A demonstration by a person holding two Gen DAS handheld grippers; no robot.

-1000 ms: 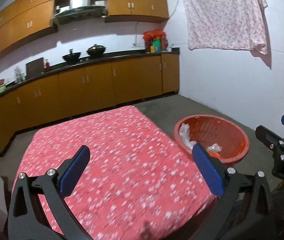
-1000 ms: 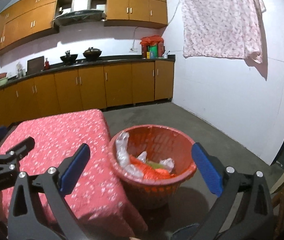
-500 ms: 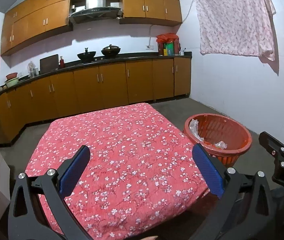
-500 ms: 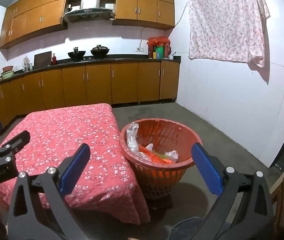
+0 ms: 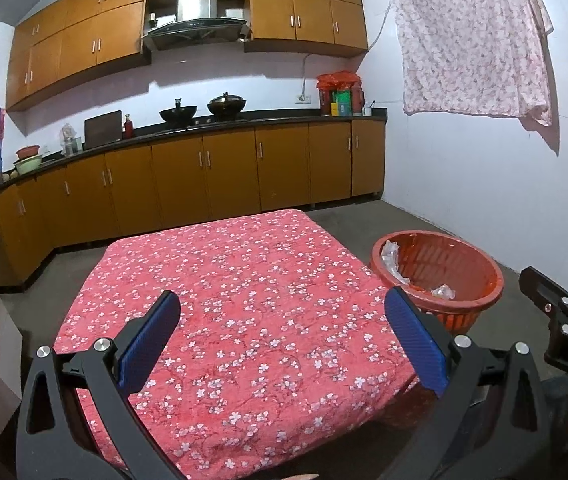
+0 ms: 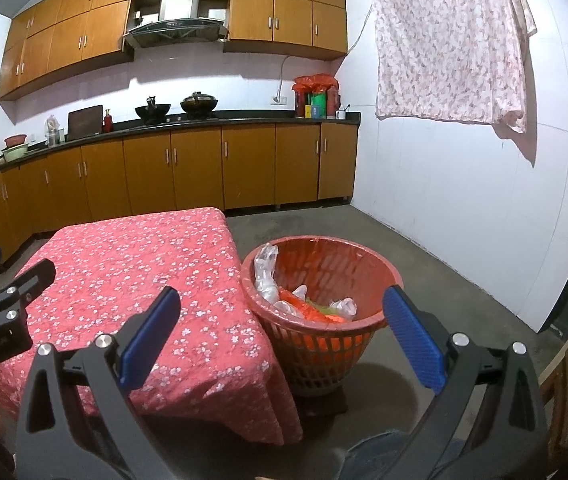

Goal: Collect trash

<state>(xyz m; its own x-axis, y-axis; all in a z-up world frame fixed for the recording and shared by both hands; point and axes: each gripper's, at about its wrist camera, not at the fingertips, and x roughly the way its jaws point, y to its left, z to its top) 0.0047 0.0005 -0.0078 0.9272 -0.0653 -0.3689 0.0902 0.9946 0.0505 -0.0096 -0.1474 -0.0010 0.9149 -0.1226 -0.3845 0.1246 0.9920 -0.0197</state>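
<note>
The round red plastic lattice basket (image 6: 320, 304) stands on the grey concrete floor (image 6: 424, 280), just beside the right-hand edge of the low bench covered with a red cloth printed with small white flowers (image 5: 235, 304). Inside it lie crumpled clear plastic wrappers and orange scraps (image 6: 304, 304), which looks like the trash already gathered. No loose litter shows on the cloth or on the visible floor.

The right hand-held gripper (image 6: 279, 334) hovers with its blue-padded fingers spread wide and nothing between them; the basket lies straight ahead and a little below it, its mouth facing up. The left hand-held gripper (image 5: 284, 340) is likewise spread and empty, poised above the near part of the cloth, with the basket (image 5: 438, 276) off to its right, beyond the bench corner.

So the right hand is the nearer one to the basket. Judging by the bare cloth, the collecting appears close to done, unless more trash lies outside both views.
</note>
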